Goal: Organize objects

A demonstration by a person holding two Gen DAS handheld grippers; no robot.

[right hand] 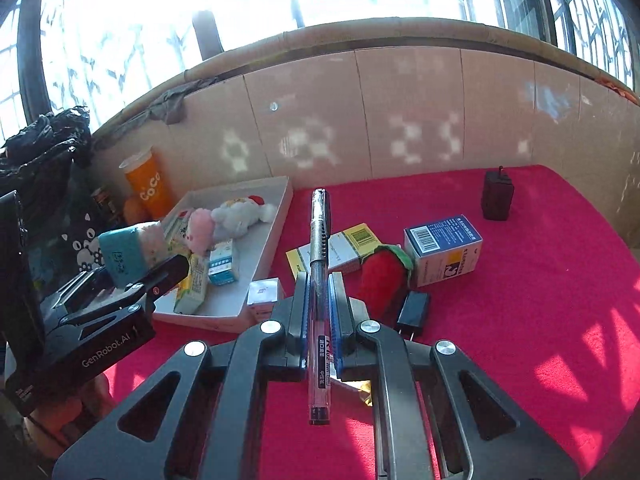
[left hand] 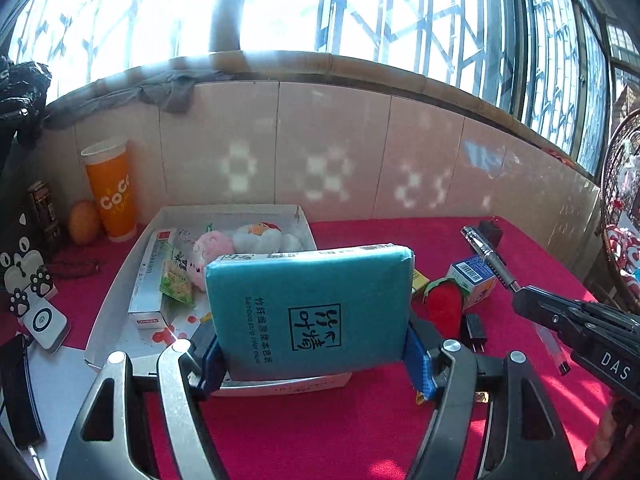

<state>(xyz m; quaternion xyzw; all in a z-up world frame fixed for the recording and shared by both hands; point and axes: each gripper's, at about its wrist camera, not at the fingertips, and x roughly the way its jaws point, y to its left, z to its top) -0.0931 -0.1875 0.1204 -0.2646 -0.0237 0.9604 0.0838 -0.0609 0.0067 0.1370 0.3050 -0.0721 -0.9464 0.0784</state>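
At the far left of the left wrist view, an orange CoCo cup (left hand: 112,190) and an orange fruit (left hand: 83,223) stand against the tiled wall, apart from the sorting, which suggests they are not part of it. Right of them, the white cardboard tray (left hand: 116,280) already holds a long sealant box (left hand: 150,280), a green snack packet (left hand: 176,280), a pink plush (left hand: 210,250) and a white plush (left hand: 266,238), so it looks like the collecting place. In the lower centre, the left gripper (left hand: 312,356) is closed on the lower edges of a teal tissue pack (left hand: 310,304), held upright above the tray's near rim, probably so it can be lowered in beside the rest. Further right, on the red cloth (left hand: 360,420), a red strawberry plush (left hand: 444,306), a blue-and-white medicine box (left hand: 472,280) and a black plug (left hand: 474,332) lie loose, seemingly yet to be sorted. In the right wrist view's centre, the right gripper (right hand: 319,312) is clamped narrowly on a clear gel pen (right hand: 319,280), gripped mid-barrel along the fingers so it will not swing. At upper right there, a black charger block (right hand: 497,196) sits alone, well apart.
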